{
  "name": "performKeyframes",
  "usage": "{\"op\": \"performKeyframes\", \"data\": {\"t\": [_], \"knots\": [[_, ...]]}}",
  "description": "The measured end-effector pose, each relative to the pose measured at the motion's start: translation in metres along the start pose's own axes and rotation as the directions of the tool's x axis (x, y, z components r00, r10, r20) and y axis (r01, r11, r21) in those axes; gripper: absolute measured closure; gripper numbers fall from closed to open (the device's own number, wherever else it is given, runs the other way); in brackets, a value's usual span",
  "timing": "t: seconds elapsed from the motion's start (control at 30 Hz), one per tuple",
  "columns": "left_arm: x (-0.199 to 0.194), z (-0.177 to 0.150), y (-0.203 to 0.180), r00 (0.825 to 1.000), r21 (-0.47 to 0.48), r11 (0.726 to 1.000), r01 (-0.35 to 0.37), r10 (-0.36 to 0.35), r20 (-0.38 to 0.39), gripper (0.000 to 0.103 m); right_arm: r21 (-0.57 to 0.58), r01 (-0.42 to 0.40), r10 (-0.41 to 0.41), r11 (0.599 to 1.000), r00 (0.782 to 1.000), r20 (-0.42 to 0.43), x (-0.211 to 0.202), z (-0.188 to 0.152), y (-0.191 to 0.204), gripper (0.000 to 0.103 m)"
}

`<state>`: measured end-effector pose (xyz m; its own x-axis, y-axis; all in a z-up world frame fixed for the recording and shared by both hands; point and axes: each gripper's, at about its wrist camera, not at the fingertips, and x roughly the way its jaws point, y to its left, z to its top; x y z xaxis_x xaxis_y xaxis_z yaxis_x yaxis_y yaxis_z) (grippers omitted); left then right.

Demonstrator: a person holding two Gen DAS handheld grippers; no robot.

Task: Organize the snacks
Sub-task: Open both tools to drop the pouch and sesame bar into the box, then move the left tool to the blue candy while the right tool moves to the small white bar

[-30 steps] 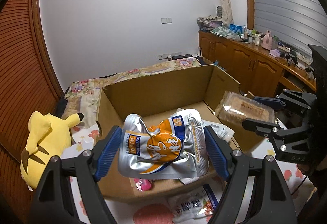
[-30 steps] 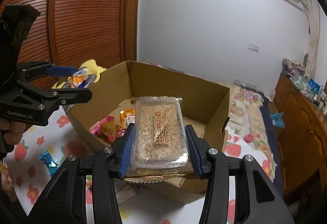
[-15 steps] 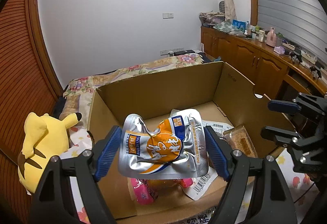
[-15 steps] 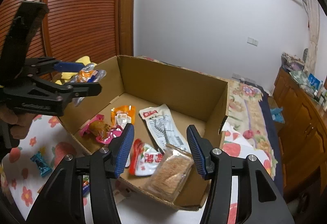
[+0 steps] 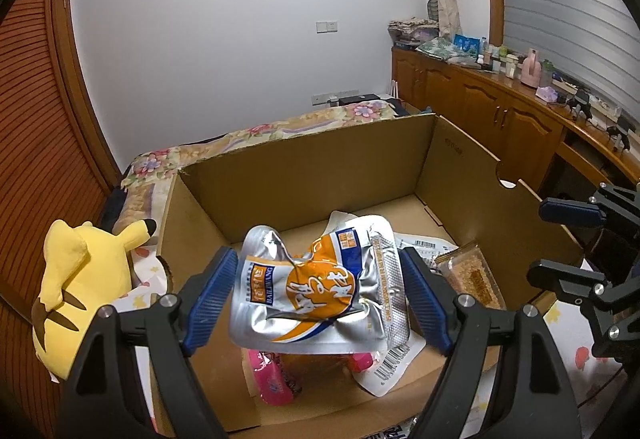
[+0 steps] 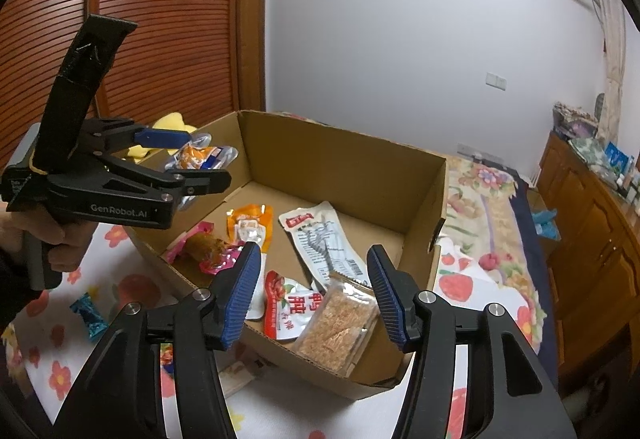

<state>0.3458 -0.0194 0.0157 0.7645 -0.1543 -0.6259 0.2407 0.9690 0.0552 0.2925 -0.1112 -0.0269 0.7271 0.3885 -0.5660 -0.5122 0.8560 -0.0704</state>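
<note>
- Since a second before, the right gripper point(image 6: 313, 295) had let go of the clear-wrapped grain bar point(image 6: 340, 329); its fingers stood apart and empty, and the bar lay inside the cardboard box point(image 6: 344, 163) at about 5 o'clock on its floor, against the near wall.
- The left gripper point(image 5: 316, 295) had come forward over the box and was clamped on the silver-and-orange pouch point(image 5: 320, 279), which hung above the box's near half, not touching the floor.
- In the box there were also a white printed packet point(image 6: 320, 235) near the centre, a red-and-white packet point(image 6: 288, 303) just beside the bar, an orange sachet point(image 6: 250, 223) and a pink-wrapped snack point(image 6: 204, 247) toward 9 o'clock.
- Judgement: one snack was stowed; releasing the pouch looked like the next step, and a blue candy point(image 6: 90, 313) lay outside the box at 8 o'clock.
- The surface wore a flower-and-strawberry cloth point(image 6: 132, 287); a yellow plush toy point(image 5: 80, 279) sat at 9 o'clock of the box.
- The room had a white wall, a slatted wooden wardrobe point(image 6: 160, 19) at 10 o'clock and cluttered cabinets point(image 5: 500, 111) at 2 o'clock.
</note>
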Motion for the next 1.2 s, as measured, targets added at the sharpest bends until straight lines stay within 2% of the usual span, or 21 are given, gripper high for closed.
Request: {"op": "performKeyframes", "data": {"t": [0.33, 0.6, 0.9, 1.2], "knots": [[-0.004, -0.002, -0.002, 1.0, -0.01, 1.0, 0.026, -0.026, 0.006, 0.019, -0.001, 0.0, 0.0, 1.0, 1.0, -0.008, -0.002, -0.002, 0.003, 0.045], [-0.048, -0.017, -0.007, 0.999, -0.001, 0.999, 0.036, -0.036, 0.041, 0.019, 0.01, -0.008, 0.008, 1.0, 1.0, 0.006, -0.027, -0.004, 0.012, 0.045], [-0.103, -0.059, -0.002, 0.998, 0.006, 1.0, 0.021, -0.021, 0.056, 0.019, 0.038, -0.033, 0.032, 0.999, 0.999, 0.014, -0.063, -0.02, 0.044, 0.045], [-0.114, -0.116, 0.014, 1.0, -0.003, 1.0, -0.014, 0.014, 0.002, 0.019, 0.057, -0.043, 0.044, 0.997, 0.999, -0.013, -0.076, -0.042, 0.072, 0.045]]}}
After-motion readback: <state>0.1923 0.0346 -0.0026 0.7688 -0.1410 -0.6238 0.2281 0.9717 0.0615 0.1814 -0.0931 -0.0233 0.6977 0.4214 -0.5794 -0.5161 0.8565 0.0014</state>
